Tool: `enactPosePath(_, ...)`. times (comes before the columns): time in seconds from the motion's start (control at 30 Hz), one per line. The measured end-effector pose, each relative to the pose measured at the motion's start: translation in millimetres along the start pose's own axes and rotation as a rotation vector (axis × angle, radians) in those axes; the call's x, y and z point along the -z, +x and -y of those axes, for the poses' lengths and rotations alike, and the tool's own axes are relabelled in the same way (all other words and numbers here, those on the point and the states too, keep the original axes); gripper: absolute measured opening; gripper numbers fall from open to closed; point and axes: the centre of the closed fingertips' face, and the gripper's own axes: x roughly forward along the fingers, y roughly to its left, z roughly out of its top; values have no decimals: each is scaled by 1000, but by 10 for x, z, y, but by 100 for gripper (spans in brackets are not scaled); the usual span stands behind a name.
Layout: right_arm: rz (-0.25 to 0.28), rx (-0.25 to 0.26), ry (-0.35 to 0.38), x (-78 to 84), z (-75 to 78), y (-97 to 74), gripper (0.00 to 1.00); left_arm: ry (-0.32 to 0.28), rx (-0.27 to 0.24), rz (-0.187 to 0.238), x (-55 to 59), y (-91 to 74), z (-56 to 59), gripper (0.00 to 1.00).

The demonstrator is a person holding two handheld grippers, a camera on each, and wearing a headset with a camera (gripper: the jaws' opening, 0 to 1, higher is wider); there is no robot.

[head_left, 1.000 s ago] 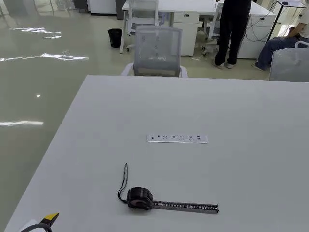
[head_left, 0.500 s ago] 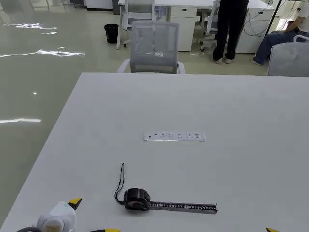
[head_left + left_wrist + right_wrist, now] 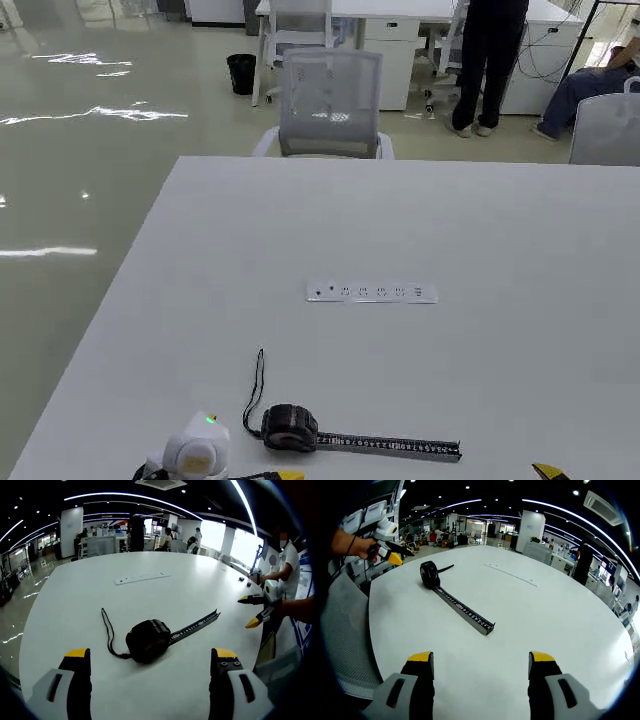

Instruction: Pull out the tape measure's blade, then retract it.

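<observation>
A black tape measure (image 3: 290, 427) lies near the table's front edge. Its blade (image 3: 395, 443) is drawn out flat to the right, and a black wrist strap (image 3: 256, 385) loops away from the case. My left gripper (image 3: 270, 476) is just in front and to the left of the case, and is open. In the left gripper view the tape measure (image 3: 147, 640) sits between the spread jaws of the left gripper (image 3: 150, 654), untouched. My right gripper (image 3: 481, 657) is open, short of the blade's end (image 3: 487, 626). Its yellow tip (image 3: 550, 471) shows at the bottom right.
A white power strip (image 3: 371, 293) is set flush in the table (image 3: 480, 230) beyond the tape. A grey mesh chair (image 3: 330, 105) stands at the far edge. People and desks are farther back. The table's left edge runs close to my left gripper.
The left gripper has come up from the bottom left corner to just beside the tape case. The right gripper's tip has stayed at the bottom right since half a second ago. The tape has not moved.
</observation>
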Motion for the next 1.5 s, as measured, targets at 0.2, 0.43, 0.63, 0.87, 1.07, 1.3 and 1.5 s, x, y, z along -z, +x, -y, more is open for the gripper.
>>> enactPosePath(0.2, -11, -18, -18, -54, 72, 114, 74, -51, -43, -1, -46, 180, 64, 94)
enactPosePath(0.43, -19, -48, -64, -124, 123, 249, 67, -101, -78, -27, -20, 332, 77, 86)
enactPosePath(0.63, -33, -95, -130, -193, 109, 431, 60, -129, -152, -48, 52, 432, -48, 83)
enactPosePath(0.87, -65, -146, -176, -205, 82, 621, 52, -137, -173, -56, 47, 520, -115, 81)
enactPosePath(1.07, -99, -187, -210, -187, 98, 762, 46, -151, -187, -53, 1, 586, -161, 80)
enactPosePath(1.3, -128, -231, -289, -246, 73, 843, 38, -102, -194, -35, -68, 669, -147, 76)
enactPosePath(1.5, -158, -251, -346, -213, 24, 916, 33, -91, -204, -51, -22, 736, -129, 73)
